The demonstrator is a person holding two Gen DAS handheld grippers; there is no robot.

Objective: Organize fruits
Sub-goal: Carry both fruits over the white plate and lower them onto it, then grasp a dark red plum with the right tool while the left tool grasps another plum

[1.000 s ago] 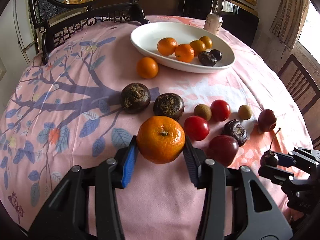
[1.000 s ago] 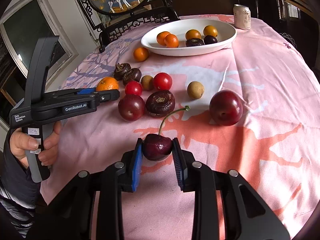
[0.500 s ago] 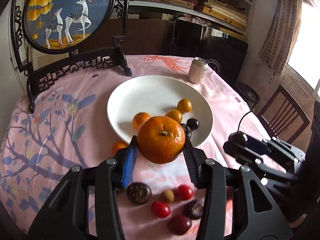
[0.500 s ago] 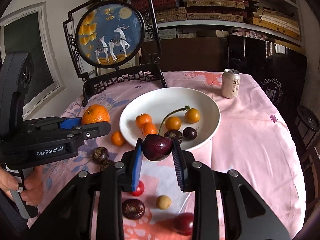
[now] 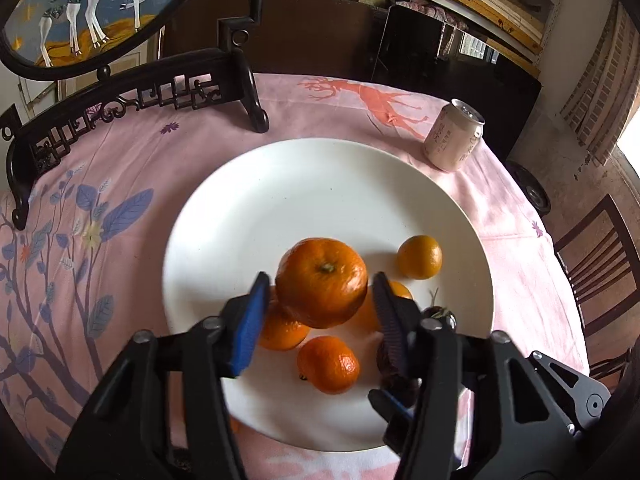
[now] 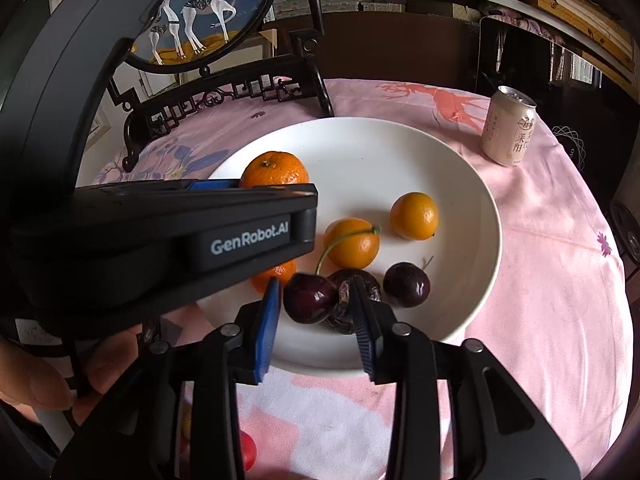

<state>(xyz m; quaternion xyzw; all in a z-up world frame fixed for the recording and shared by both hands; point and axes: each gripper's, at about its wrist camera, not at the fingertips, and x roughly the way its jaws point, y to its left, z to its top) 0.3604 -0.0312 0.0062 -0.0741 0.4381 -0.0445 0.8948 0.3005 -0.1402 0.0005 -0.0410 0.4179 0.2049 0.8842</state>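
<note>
A white plate [image 5: 320,184] on the pink tablecloth holds several small oranges and dark fruits. My left gripper [image 5: 320,312] is over the plate with its fingers spread; the big orange [image 5: 322,282] sits between them, clear of both pads. My right gripper [image 6: 316,320] is open over the plate's near edge; the dark cherry [image 6: 310,298] with its green stem lies between the pads, beside a dark wrinkled fruit [image 6: 352,300]. The plate [image 6: 400,152] and the big orange [image 6: 276,170] also show in the right wrist view, with the left gripper's body across the left side.
A drink can [image 5: 454,140] stands behind the plate at the right, and shows in the right wrist view [image 6: 508,132]. A dark carved stand with a round deer picture [image 5: 132,92] stands at the back left. A chair [image 5: 596,264] is at the right. A red fruit [image 6: 248,450] lies near the front.
Both grippers have moved down over the plate and opened. The orange and the cherry, gripped before, now sit loose between the spread fingers.
</note>
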